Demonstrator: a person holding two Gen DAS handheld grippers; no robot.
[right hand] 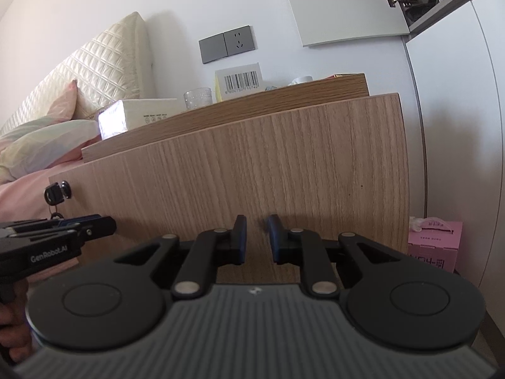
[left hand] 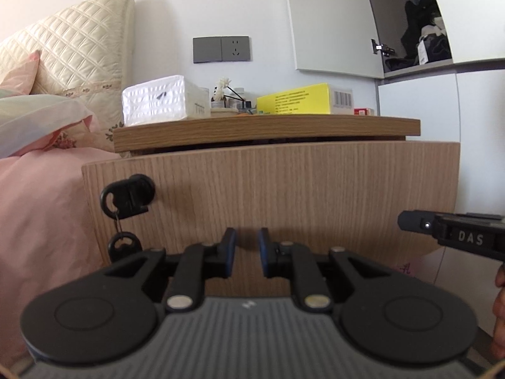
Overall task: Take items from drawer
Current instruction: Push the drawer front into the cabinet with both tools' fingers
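Both tongs, left and right, stand apart, empty, facing the drawer front, its long axis horizontal.

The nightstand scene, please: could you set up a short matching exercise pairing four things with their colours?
Things:
1. Tissue pack
2. Box with a barcode
3. Wall socket
4. Key in the drawer lock

Colours:
a. grey
b. black
c. white
d. yellow

Pairs: 1-c, 2-d, 3-a, 4-b
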